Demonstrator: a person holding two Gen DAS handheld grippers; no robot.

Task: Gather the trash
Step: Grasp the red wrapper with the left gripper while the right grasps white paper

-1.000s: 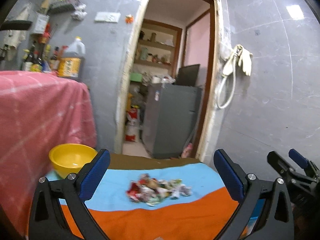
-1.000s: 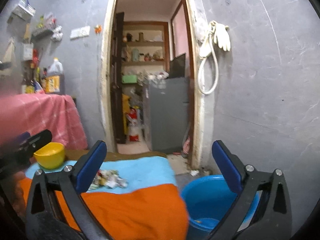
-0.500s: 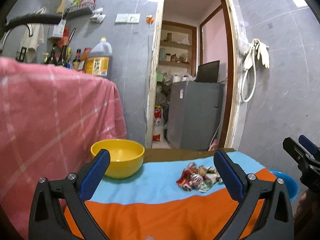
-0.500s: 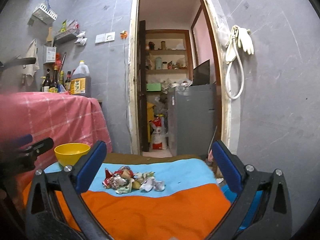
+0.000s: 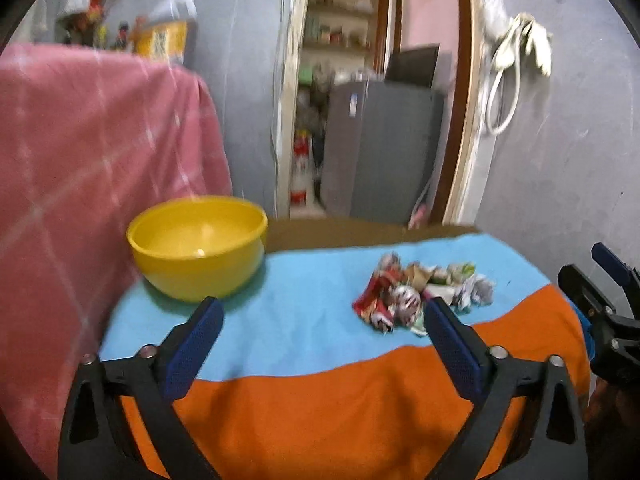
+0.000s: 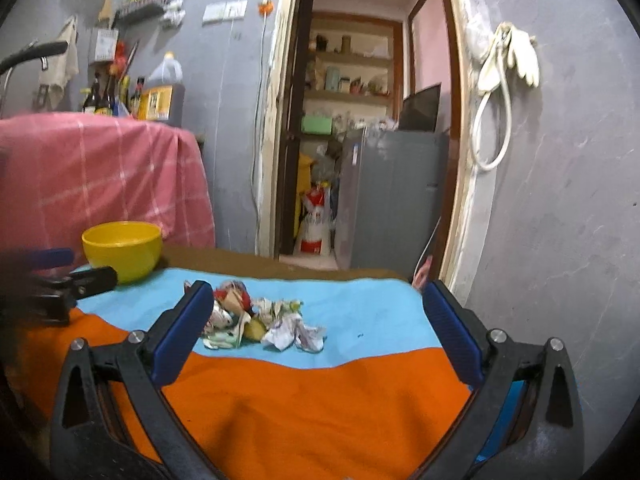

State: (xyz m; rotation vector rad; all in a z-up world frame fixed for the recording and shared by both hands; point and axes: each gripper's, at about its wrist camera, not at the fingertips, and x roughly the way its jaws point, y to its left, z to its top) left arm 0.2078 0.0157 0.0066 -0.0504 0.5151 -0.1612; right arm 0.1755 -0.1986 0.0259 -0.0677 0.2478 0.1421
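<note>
Crumpled wrappers [image 5: 420,294] sit heaped on the blue-and-orange cloth [image 5: 312,360] just ahead of your tongs. Your left gripper [image 5: 322,322] gapes wide, its jaws just closing slightly on nothing; your right gripper [image 6: 318,306] gapes wide, empty. Yellow bowl [image 5: 198,252] sits front-left.

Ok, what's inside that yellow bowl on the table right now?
The yellow bowl looks empty: its far inner wall and part of the bottom show bare yellow. The near rim hides the lowest part. The crumpled trash pile lies on the blue cloth beside it.
</note>
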